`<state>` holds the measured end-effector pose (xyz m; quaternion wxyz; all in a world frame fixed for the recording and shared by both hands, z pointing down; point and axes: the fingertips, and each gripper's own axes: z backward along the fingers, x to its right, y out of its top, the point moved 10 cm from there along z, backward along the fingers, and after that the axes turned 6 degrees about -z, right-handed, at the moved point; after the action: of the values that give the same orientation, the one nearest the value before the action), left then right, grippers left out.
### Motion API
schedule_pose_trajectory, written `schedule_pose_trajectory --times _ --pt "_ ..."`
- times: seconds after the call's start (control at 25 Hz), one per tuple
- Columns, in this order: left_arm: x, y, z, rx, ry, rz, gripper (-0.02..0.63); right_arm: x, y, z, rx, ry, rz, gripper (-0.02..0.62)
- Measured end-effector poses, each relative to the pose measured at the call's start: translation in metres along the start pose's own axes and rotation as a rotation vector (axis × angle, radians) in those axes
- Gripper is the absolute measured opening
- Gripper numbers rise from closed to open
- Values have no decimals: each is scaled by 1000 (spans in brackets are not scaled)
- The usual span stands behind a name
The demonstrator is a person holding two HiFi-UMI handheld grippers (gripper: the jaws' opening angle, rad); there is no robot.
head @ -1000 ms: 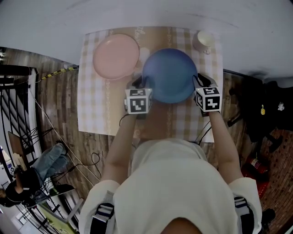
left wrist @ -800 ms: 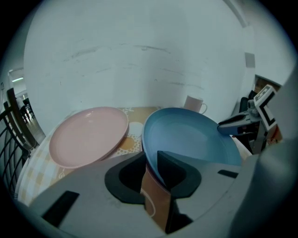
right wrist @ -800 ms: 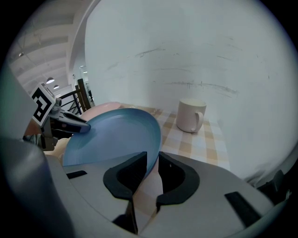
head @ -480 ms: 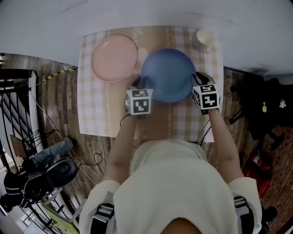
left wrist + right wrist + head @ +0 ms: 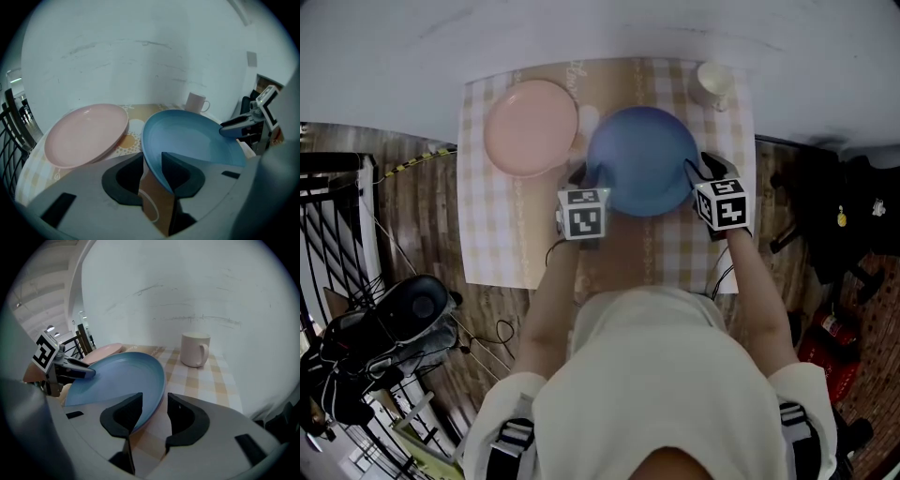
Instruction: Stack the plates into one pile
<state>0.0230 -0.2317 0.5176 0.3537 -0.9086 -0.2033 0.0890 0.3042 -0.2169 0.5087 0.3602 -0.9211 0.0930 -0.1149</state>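
Blue plate [image 5: 642,159] is lying mid-table on the checked tablecloth [image 5: 492,234], its side rims sitting between the jaws of both claws. Left gripper [image 5: 152,164] and right gripper [image 5: 153,411] are spreading, their pads coming off the rim. Pink plate [image 5: 532,127] is sitting just beside it on the left. A pale mug [image 5: 713,82] is standing apart beyond its right edge. Compared with a second ago, the plate is staying put while both pinches are loosening.

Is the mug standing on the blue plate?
No, the mug stands upright on the checked cloth, beyond the blue plate and apart from it.
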Motion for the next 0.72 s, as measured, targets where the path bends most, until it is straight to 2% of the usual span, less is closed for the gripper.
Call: schedule_pose_trajectory --times 0.4,0.56,0.72 --pt "-3 -2 -8 -15 -43 42 112 -3 -11 -6 -36 3 -64 160" --pt "-7 -6 -11 -18 -61 74 106 -7 -12 -5 -39 -24 -73 154" --pt "-7 -3 -6 -23 -72 67 103 -11 -11 -1 -25 -51 -94 128"
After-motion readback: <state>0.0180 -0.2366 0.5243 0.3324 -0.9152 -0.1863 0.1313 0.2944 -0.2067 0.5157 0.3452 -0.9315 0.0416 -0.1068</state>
